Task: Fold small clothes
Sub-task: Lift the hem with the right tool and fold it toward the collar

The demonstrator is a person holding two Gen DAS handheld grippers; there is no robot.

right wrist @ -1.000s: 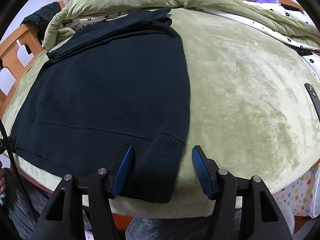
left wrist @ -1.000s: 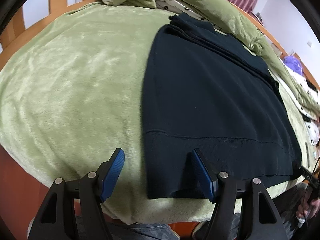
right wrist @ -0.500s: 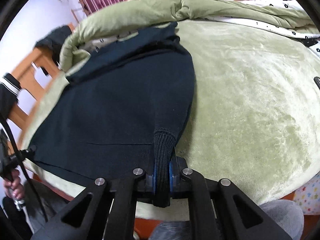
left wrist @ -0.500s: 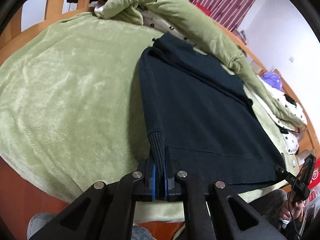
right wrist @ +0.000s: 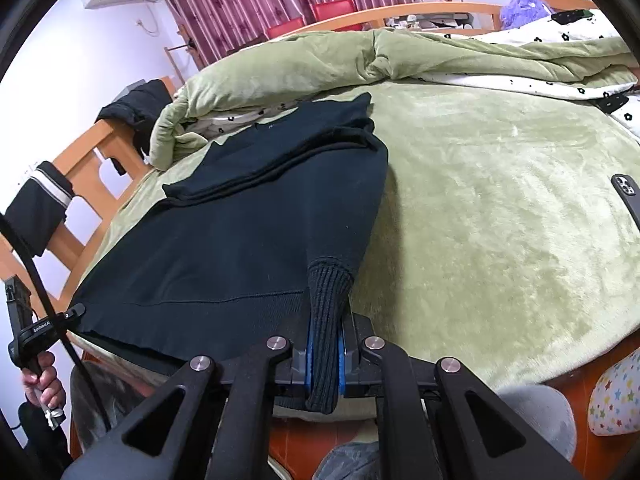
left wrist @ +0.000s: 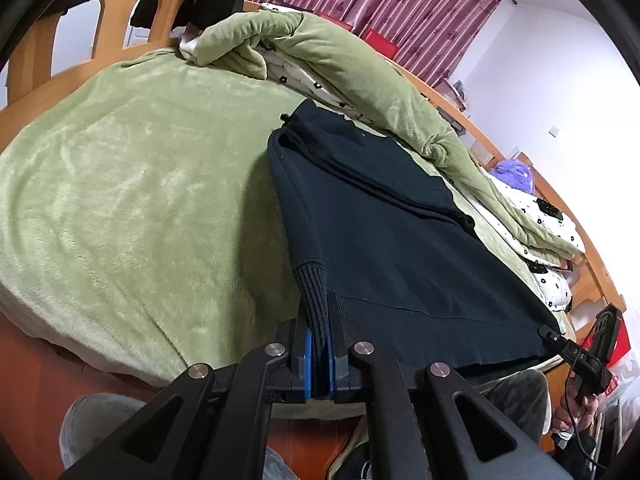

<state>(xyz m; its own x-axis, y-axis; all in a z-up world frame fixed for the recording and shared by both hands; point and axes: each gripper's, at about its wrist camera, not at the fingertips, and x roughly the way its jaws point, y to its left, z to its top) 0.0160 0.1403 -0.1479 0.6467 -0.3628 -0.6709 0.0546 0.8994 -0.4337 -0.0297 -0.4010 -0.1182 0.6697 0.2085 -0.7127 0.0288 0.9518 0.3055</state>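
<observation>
Your left gripper [left wrist: 318,354] is clamped on the ribbed hem corner of the dark sweater [left wrist: 400,248], the blue pads pressed flat against the knit with no gap between them, and your right gripper [right wrist: 325,360] is clamped the same way on the opposite ribbed corner of the hem. The sweater lies spread on the green blanket [left wrist: 132,200] that covers the bed, its near hem lifted off the blanket at both corners and stretched between your two grippers just past the bed's near edge, while its upper part, with the sleeves folded across, rests flat farther up the bed. Beyond the sweater's far edge, a rolled green quilt [right wrist: 320,60] with a white flowered lining runs along the bed, just beside the collar end, so the room to go forward ends there. On your left side the blanket is bare out to the wooden bed frame [left wrist: 112,16]. On your right the blanket is open as well, apart from a phone [right wrist: 628,196] lying near the bed's right edge, well apart from the sweater. A star-print cushion [right wrist: 616,396] sits below the bed's near right corner.
</observation>
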